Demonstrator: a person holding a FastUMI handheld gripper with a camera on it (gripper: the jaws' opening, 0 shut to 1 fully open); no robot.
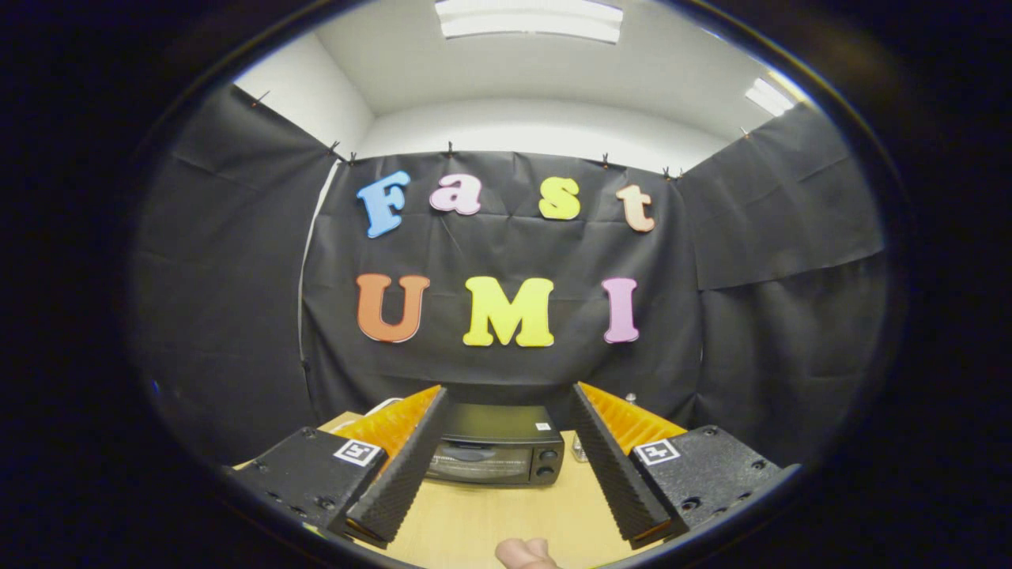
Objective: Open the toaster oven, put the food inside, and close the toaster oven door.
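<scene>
Wood-toned bench point(490, 518) is seen nearest, and at its near edge a small pale lump point(526, 553) is partly shown; it may be the food or a fingertip, which cannot be told. The gripper point(510, 518) is held above the bench with its two fingers spread wide apart, nothing being clamped between them. Beyond the fingers, framed in the gap between them, one toaster oven point(496, 452) is set on the bench with its glass door shut and upright. Two round knobs point(545, 462) are counted on its right side. A small clear object point(579, 450) is glimpsed just right of the oven, too hidden to name.

A shut door fits both a stage when the food is yet to go in and one when it is already inside; what lies behind the glass cannot be made out.

Trouble is judged likely at the door: a handle caught by one finger alone could slip, and a light oven could be dragged across the smooth bench by a hard pull.
</scene>
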